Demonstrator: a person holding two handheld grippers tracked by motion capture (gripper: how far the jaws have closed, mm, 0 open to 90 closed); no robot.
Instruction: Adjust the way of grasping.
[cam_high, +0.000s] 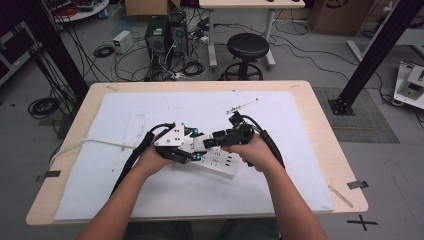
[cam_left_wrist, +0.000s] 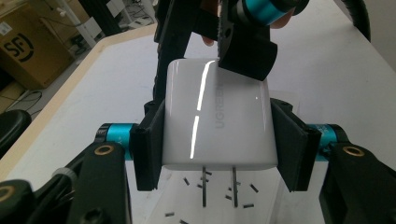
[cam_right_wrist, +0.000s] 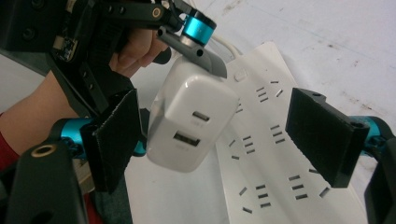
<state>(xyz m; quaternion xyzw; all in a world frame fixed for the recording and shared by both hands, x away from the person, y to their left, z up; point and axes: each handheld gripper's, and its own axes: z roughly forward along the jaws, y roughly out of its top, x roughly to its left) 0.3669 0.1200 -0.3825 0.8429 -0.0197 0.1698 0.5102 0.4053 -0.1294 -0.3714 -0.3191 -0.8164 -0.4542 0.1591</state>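
Note:
A white two-port USB charger (cam_left_wrist: 217, 121) is clamped by its sides in my left gripper (cam_left_wrist: 217, 144), shut on it. Its two prongs point down at the white power strip (cam_left_wrist: 268, 205) just beneath. In the high view both hands meet over the power strip (cam_high: 222, 167) at mid table, left gripper (cam_high: 196, 145) beside right gripper (cam_high: 211, 142). My right gripper (cam_right_wrist: 219, 140) is open, its jaws either side of the charger (cam_right_wrist: 191, 121). One of its pads (cam_left_wrist: 247, 51) rests against the charger's port end. The strip's (cam_right_wrist: 275, 140) sockets lie behind.
A white mat (cam_high: 300, 165) covers most of the wooden table (cam_high: 325, 130). The strip's white cable (cam_high: 100, 142) runs off to the left edge. A thin metal rod (cam_high: 242, 106) lies behind the hands. A black stool (cam_high: 247, 47) stands beyond the far edge.

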